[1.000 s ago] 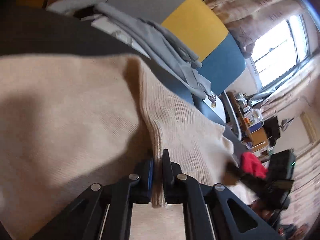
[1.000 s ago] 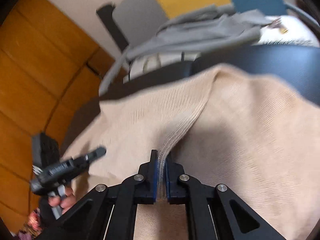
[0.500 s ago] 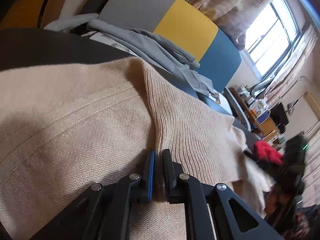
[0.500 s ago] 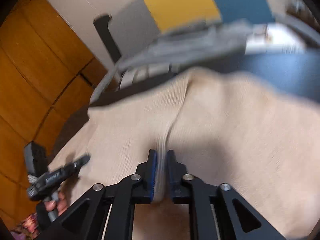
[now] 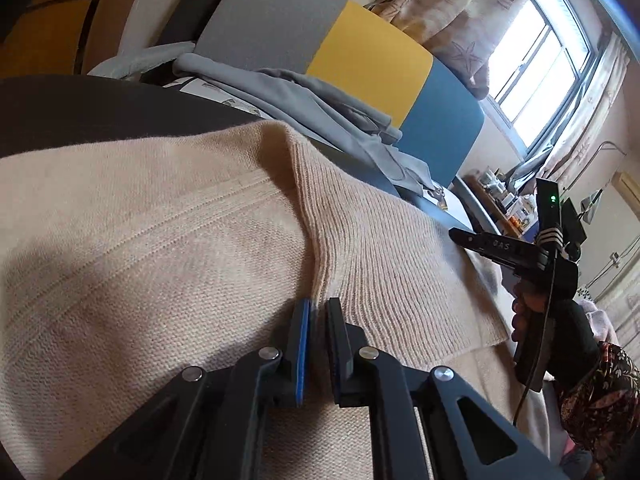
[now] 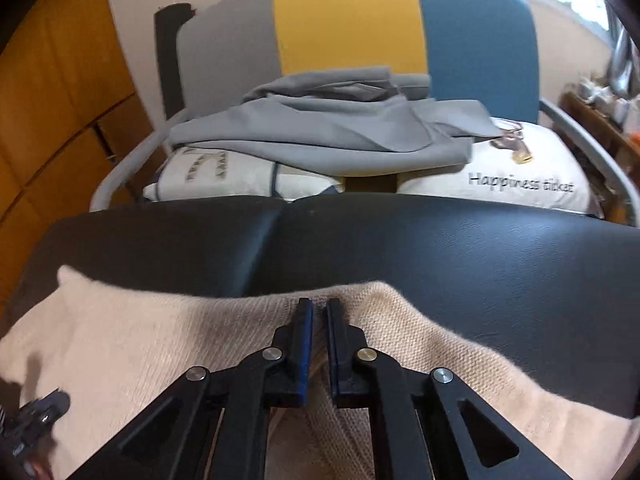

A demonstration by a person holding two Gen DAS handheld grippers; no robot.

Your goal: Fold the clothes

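A beige knit sweater (image 5: 168, 256) lies spread over a black padded surface (image 6: 460, 256). My left gripper (image 5: 318, 308) is shut on a raised ridge of its ribbed band, and the knit rises from the fingertips in a fold. My right gripper (image 6: 319, 308) is shut on the sweater (image 6: 132, 344) at its far edge, where the cloth bunches between the fingers. The right gripper (image 5: 500, 246) also shows in the left wrist view, held by a hand past the sweater's right end. The left gripper (image 6: 40, 412) shows blurred at the lower left of the right wrist view.
Behind the black surface stands a chair (image 6: 348, 20) with a grey, yellow and blue back. It holds grey garments (image 6: 332, 136) on printed white cushions (image 6: 520, 176). Wooden panelling (image 6: 60, 92) is on the left; a window (image 5: 536, 64) and a cluttered shelf (image 5: 504, 196) are on the right.
Both grippers, still shut on the sweater, have brought it down and back. In the right wrist view the sweater's far edge now lies at the fingertips with bare black surface beyond it.
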